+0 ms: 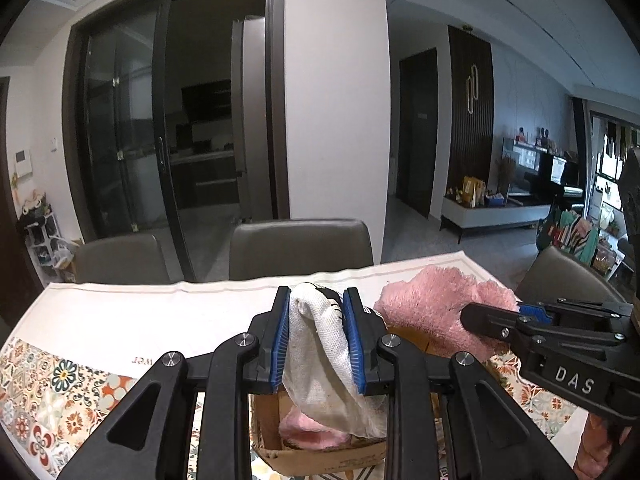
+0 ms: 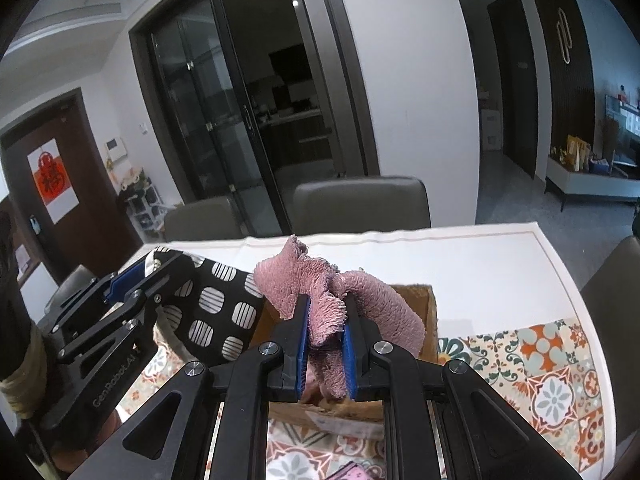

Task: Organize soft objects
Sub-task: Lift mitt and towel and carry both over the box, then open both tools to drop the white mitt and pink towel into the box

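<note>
both grippers hung over the box [image 2: 416, 300], likely to drop their loads in. the left gripper [image 1: 316, 300] was clamped on a sock [image 1: 328, 360]. the right gripper [image 2: 324, 316], nearly shut, pinched a pink cloth [image 2: 360, 296].

Pink fluffy cloth [image 2: 372, 300], black white-patterned fabric [image 2: 218, 312].

Dim indoor light, heavy fisheye distortion.
</note>
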The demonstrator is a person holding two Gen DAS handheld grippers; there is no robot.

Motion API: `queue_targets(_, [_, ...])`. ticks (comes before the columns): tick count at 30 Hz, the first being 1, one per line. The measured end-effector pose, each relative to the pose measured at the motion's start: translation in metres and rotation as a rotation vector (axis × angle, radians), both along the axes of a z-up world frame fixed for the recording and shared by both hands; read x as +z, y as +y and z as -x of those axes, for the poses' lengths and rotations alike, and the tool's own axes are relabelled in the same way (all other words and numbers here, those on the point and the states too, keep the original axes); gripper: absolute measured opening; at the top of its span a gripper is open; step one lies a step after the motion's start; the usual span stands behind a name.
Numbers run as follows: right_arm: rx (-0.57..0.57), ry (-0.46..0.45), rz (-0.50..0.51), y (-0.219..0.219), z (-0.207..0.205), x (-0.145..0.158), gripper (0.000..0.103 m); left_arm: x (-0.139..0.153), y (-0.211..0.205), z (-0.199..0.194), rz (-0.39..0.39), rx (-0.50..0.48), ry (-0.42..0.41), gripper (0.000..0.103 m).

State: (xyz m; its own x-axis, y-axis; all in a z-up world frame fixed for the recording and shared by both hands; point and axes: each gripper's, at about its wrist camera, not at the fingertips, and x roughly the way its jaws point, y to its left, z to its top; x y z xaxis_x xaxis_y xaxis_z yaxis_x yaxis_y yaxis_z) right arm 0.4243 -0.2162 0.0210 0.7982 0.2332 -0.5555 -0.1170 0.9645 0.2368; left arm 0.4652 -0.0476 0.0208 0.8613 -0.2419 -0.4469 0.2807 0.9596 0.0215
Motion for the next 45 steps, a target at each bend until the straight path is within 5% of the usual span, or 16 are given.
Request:
queue_targets(21, [0.017, 0.241, 0.035, -0.003, -0.061, -0.085, 0.017, -0.070, -0.019, -0.050, -0.074, -0.038, 0.234, 0.033])
queue_targets(27, [0.025, 0.272, 0.052, -0.003, -0.065, -0.092, 0.024, -0.067, -0.018, -0.045, -0.084, -0.042, 0.238, 0.042])
queue_targets(30, [0.041, 0.266, 0.051, 0.001, -0.064, -0.089, 0.036, -0.063, -0.015, -0.041, -0.088, -0.029, 0.222, 0.045])
queue_targets(45, [0.009, 0.197, 0.046, 0.005, -0.026, -0.052, 0.039, -0.025, 0.002, 0.011, -0.097, 0.037, 0.137, 0.059])
